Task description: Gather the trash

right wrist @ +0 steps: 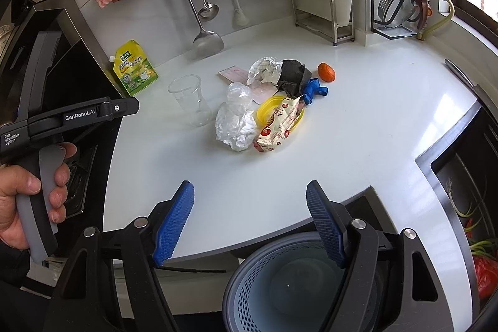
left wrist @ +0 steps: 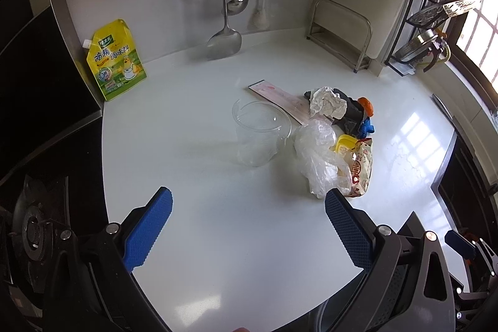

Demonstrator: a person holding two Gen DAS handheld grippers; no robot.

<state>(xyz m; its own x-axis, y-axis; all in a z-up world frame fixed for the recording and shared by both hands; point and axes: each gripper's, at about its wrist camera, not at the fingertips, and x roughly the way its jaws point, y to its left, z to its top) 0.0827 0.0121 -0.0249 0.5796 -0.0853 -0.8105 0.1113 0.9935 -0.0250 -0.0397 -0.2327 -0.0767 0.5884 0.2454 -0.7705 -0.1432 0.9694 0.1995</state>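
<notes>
Right wrist view gave us a white countertop (right wrist: 358, 120) in a kitchen, ladles hanging on the wall behind and a grey perforated bin (right wrist: 298, 285) below its front edge. Mid-counter lay the trash pile (right wrist: 267, 101): crumpled clear plastic, a snack wrapper, a yellow lid, balled paper. We held our left gripper (left wrist: 249, 204) and right gripper (right wrist: 250, 198) spread wide, empty.

Both wrist cameras are looking down and forward over the white kitchen countertop (left wrist: 218, 238) toward the back wall. The left view is sitting closer in, by the black stove. The right view is hanging farther back, past the counter's front edge. Both are sharing the clear plastic cup (left wrist: 260, 133) (right wrist: 190, 100) and the yellow seasoning pouch (left wrist: 115, 61) (right wrist: 135, 67).
</notes>
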